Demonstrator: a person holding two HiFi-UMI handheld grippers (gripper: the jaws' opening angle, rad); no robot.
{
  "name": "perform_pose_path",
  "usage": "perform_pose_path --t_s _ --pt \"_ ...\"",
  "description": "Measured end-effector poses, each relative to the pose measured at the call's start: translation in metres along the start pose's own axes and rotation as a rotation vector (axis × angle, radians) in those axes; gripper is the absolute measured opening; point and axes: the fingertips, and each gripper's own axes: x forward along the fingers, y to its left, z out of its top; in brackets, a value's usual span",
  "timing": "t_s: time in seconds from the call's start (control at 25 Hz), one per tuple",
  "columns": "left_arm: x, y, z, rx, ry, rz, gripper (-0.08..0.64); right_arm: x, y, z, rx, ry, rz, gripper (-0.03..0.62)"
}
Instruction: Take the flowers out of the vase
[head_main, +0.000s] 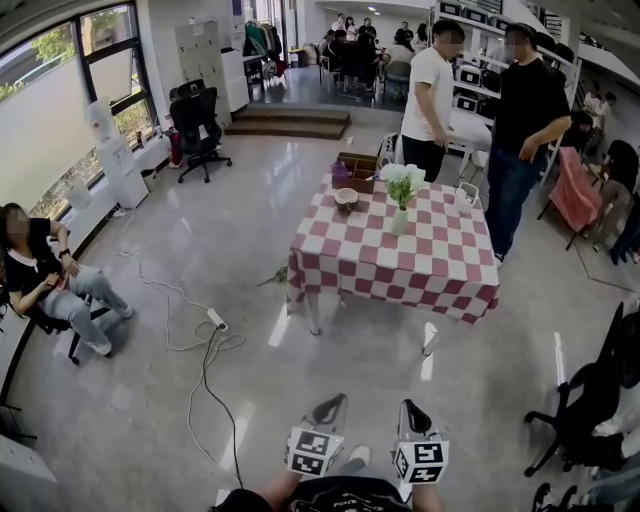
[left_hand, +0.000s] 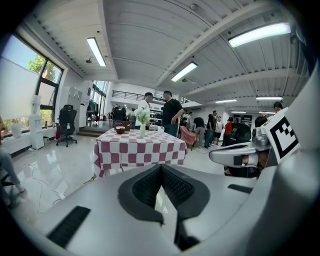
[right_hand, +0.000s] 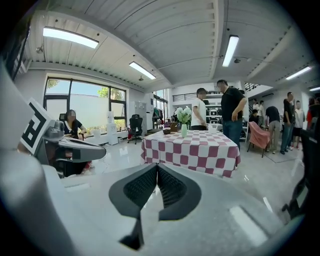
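Checked table (head_main: 440, 270) at frame centre carries the upright vase (head_main: 399, 221) of flowers (head_main: 402, 182). Left gripper (head_main: 331, 405) and right gripper (head_main: 413, 411), at the bottom edge, are closed, empty and well apart from it. The right gripper appears more directly in line.

No legible words, brands or numbers in any view. My marker cubes (head_main: 312, 452), lower centre of the head view, bear only black-and-white square patterns.

left tongs (head_main: 333, 402): closed, empty | right tongs (head_main: 411, 408): closed, empty
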Motion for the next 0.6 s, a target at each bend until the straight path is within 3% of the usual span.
perform_pose_path --t_s 0.6 --pt "0.100 -0.033 0.036 0.002 -0.008 0.024 0.011 0.054 -0.087 0.026 -0.022 -0.008 0.067 0.006"
